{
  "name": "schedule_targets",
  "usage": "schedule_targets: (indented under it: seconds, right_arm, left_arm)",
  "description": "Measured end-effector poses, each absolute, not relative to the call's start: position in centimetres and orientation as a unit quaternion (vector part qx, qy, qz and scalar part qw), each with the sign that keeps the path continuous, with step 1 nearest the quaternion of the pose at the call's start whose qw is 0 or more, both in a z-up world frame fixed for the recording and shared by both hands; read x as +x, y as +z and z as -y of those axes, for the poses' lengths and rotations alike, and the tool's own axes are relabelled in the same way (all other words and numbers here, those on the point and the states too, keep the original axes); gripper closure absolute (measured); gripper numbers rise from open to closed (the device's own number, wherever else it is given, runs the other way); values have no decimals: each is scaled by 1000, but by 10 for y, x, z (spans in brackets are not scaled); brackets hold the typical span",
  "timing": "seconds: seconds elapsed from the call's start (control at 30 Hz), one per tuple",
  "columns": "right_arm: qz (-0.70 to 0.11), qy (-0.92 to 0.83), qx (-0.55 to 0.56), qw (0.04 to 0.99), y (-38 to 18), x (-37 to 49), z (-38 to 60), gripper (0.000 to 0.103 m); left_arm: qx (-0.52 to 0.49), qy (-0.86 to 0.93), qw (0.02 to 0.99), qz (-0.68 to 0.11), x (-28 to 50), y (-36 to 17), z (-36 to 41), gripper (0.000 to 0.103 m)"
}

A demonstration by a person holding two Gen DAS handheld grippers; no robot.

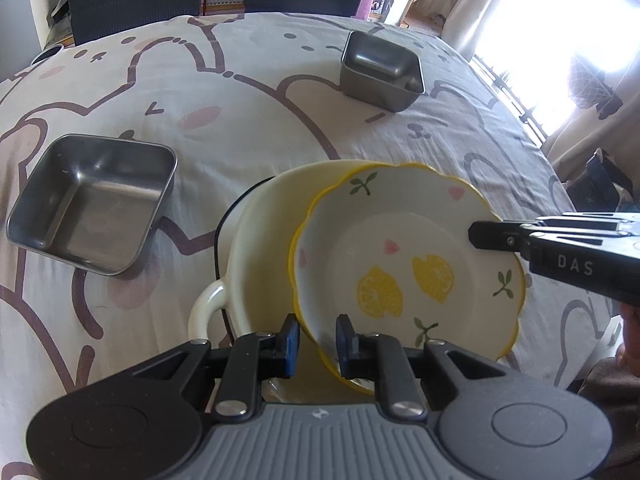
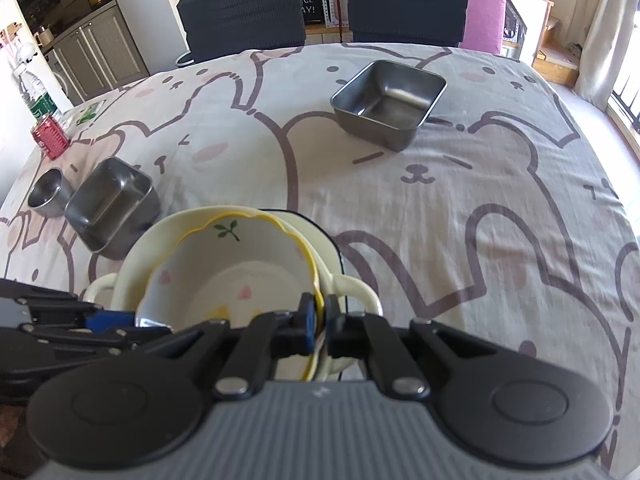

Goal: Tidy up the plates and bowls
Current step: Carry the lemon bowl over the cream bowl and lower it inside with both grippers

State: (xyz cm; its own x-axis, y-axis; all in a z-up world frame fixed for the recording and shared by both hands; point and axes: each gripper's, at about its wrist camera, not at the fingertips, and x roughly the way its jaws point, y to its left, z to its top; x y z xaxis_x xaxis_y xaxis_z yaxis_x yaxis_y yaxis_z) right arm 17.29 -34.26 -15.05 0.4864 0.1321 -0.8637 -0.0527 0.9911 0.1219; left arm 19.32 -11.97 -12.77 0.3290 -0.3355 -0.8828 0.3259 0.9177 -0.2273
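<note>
**A:** Nesting going well? How far along are you?

**B:** Early, I'd say. My left gripper is clamped on the near rim of the dish, at the bottom centre of the left view. My right gripper is shut tight on the opposite rim; in the left view its tip comes in from the right edge.

**A:** And where is the dish itself?

**B:** Tilted, partly inside the cream bowl, low in the middle of both frames. One side leans on the bowl's wall and it doesn't look seated flat yet.

**A:** So that's the only pairing?

**B:** As far as I can see. The near tray sits alone at the left of the left view. The far tray is alone too, in the upper middle, well apart from it. In the right view a small steel cup stands just beside the near tray at the left edge.

**A:** What's left, then?

**B:** My guess: settle the dish level in the bowl and let go, then bring the two trays together, perhaps one inside the other. The cup probably wants a place as well
</note>
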Motion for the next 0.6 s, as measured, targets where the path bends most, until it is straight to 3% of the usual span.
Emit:
schedule_targets:
  seconds: [0.6]
  right_arm:
    - [-541, 74, 76, 834, -165, 185, 343, 96]
  left_arm:
    - [-19, -186, 824, -534, 194, -115, 103, 83]
